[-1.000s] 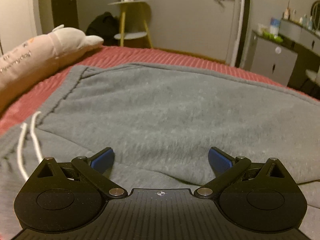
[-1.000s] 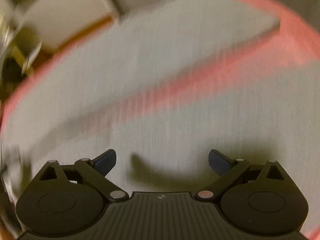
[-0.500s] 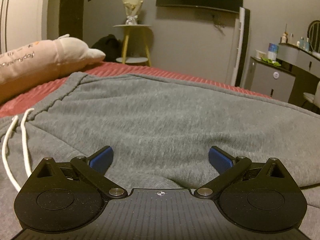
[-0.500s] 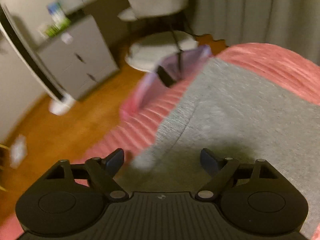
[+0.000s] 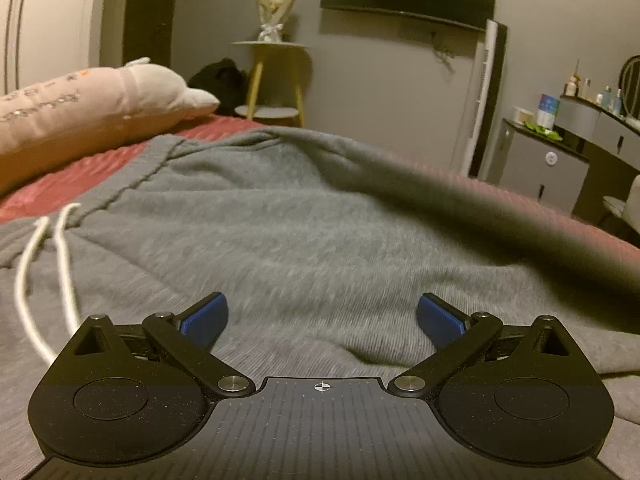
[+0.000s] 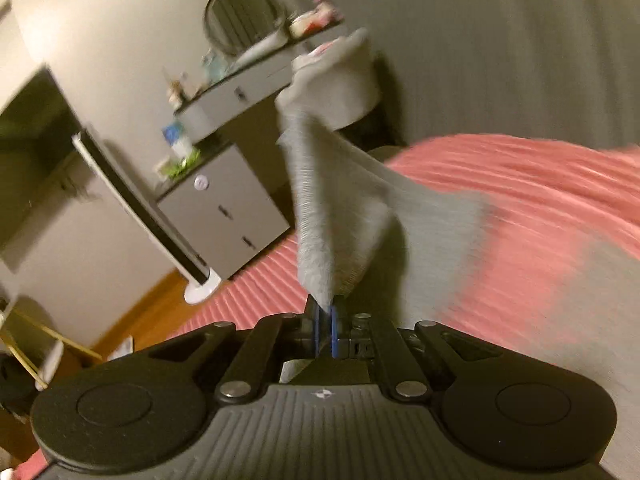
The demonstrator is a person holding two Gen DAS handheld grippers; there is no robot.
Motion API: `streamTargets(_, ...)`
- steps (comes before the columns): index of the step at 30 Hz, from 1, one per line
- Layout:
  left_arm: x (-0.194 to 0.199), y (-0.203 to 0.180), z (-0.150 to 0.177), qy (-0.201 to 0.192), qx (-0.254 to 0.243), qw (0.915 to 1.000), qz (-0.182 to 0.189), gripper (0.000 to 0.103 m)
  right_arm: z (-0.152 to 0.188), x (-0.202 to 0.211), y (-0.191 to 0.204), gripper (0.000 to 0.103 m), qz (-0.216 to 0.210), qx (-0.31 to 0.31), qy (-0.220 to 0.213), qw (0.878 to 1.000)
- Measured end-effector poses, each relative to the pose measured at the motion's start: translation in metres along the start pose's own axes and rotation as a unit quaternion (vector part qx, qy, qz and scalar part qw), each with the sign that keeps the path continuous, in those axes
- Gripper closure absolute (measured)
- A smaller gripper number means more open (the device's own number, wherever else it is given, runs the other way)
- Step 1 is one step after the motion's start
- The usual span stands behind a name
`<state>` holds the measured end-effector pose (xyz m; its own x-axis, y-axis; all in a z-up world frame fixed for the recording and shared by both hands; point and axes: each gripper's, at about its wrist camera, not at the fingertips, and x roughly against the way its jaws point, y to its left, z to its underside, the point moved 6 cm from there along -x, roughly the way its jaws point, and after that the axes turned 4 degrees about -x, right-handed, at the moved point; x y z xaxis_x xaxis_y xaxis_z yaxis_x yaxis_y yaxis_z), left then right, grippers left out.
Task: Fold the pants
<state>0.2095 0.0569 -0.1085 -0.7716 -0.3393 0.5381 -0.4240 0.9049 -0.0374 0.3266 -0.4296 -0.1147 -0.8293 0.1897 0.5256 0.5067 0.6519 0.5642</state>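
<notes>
Bedspread (image 6: 520, 184); right gripper (image 6: 325, 320) pinching pants (image 6: 340, 216)

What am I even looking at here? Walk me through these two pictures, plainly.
A person holds a hand-held clamp tool in each hand, and each tool carries a camera looking forward along its two fingers. The black shapes at the bottom of each picture are the tools themselves. The left picture shows the left gripper, fingers wide apart, low over grey pants with a white drawstring, spread on a red bedspread beside a pillow. The right picture shows the right gripper clamped on an edge of the pants, lifting it above the bedspread.
</notes>
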Motion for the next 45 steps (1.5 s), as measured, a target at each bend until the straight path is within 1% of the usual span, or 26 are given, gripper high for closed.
streamTargets(2,0.013,0.003,-0.007,-0.003,0.015,0.9999,0.008,0.0,0.023,0.024,-0.046,0.098,0.027,-0.013,0.005,1.0)
streamTargets(4,0.026,0.006,-0.017,-0.026,0.028,0.999,0.02,0.0,0.046,0.029,-0.092,0.098,0.082,-0.043,0.034,0.995)
streamTargets(5,0.033,0.008,-0.023,-0.04,0.03,0.9985,0.023,0.0,0.05,0.031,-0.107,0.098,0.087,-0.072,0.05,0.992)
streamTargets(6,0.037,0.01,-0.027,-0.048,0.03,0.9981,0.026,0.0,0.047,0.032,-0.115,0.1,0.061,-0.1,0.051,0.992)
streamTargets(8,0.04,0.016,-0.039,-0.049,0.04,0.9972,0.04,0.0,0.032,0.032,-0.117,0.085,0.025,-0.124,0.049,0.991)
streamTargets(10,0.034,0.024,-0.05,-0.032,0.07,0.9948,0.067,0.0,0.021,0.031,-0.119,0.035,-0.014,-0.146,0.028,0.989)
streamTargets(11,0.025,0.028,-0.057,-0.014,0.084,0.9925,0.088,0.0,0.02,0.023,-0.118,0.032,-0.025,-0.155,0.025,0.987)
streamTargets(14,0.0,0.03,-0.079,0.024,0.078,0.9901,0.114,0.001,0.019,0.006,-0.119,0.038,-0.034,-0.152,0.027,0.987)
streamTargets(15,-0.008,0.029,-0.086,0.031,0.074,0.9898,0.117,0.002,0.02,0.003,-0.116,0.048,-0.043,-0.144,0.022,0.988)
streamTargets(16,-0.018,0.03,-0.093,0.041,0.075,0.9891,0.12,0.005,0.024,0.005,-0.111,0.064,-0.049,-0.139,0.023,0.989)
streamTargets(18,-0.045,0.033,-0.104,0.073,0.09,0.9844,0.133,0.006,0.024,-0.003,-0.109,0.085,-0.057,-0.144,0.02,0.988)
streamTargets(19,-0.064,0.034,-0.106,0.102,0.105,0.9793,0.14,0.009,0.025,-0.004,-0.108,0.087,-0.056,-0.143,0.018,0.988)
streamTargets(20,-0.08,0.037,-0.106,0.125,0.12,0.9747,0.141,0.021,0.026,-0.006,-0.108,0.087,-0.054,-0.145,0.015,0.988)
streamTargets(23,-0.123,0.04,-0.095,0.193,0.143,0.9611,0.137,0.041,0.027,-0.012,-0.113,0.085,-0.054,-0.178,0.006,0.983)
streamTargets(24,-0.135,0.04,-0.09,0.21,0.146,0.9568,0.137,0.044,0.028,-0.011,-0.114,0.084,-0.057,-0.185,0.003,0.981)
streamTargets(25,-0.14,0.042,-0.086,0.213,0.148,0.9562,0.136,0.048,0.027,-0.013,-0.115,0.084,-0.057,-0.187,-0.001,0.981)
streamTargets(27,-0.142,0.045,-0.088,0.204,0.147,0.9583,0.135,0.062,0.027,-0.016,-0.115,0.085,-0.054,-0.182,-0.006,0.982)
streamTargets(28,-0.142,0.045,-0.09,0.204,0.145,0.9584,0.138,0.087,0.027,-0.016,-0.116,0.089,-0.049,-0.175,-0.007,0.983)
streamTargets(29,-0.139,0.046,-0.093,0.204,0.143,0.9574,0.146,0.092,0.028,-0.017,-0.117,0.091,-0.043,-0.173,-0.004,0.984)
streamTargets(30,-0.133,0.046,-0.096,0.202,0.139,0.9585,0.145,0.092,0.028,-0.017,-0.117,0.096,-0.04,-0.175,0.0,0.984)
streamTargets(32,-0.115,0.047,-0.107,0.182,0.11,0.9664,0.144,0.093,0.025,-0.018,-0.118,0.097,-0.041,-0.193,0.011,0.98)
streamTargets(34,-0.087,0.046,-0.12,0.148,0.078,0.9748,0.148,0.093,0.018,-0.011,-0.117,0.098,-0.051,-0.211,0.014,0.976)
streamTargets(36,-0.05,0.047,-0.133,0.112,0.065,0.9785,0.16,0.093,0.007,0.003,-0.11,0.098,-0.068,-0.211,0.008,0.975)
streamTargets(39,0.007,0.059,-0.142,0.068,0.066,0.9766,0.193,0.093,-0.01,0.034,-0.1,0.098,-0.095,-0.199,-0.006,0.975)
streamTargets(42,0.063,0.074,-0.123,0.053,0.066,0.974,0.21,0.093,-0.025,0.074,-0.107,0.098,-0.102,-0.181,-0.026,0.978)
streamTargets(45,0.09,0.089,-0.077,0.087,0.071,0.971,0.211,0.092,-0.03,0.108,-0.131,0.098,-0.094,-0.167,-0.037,0.981)
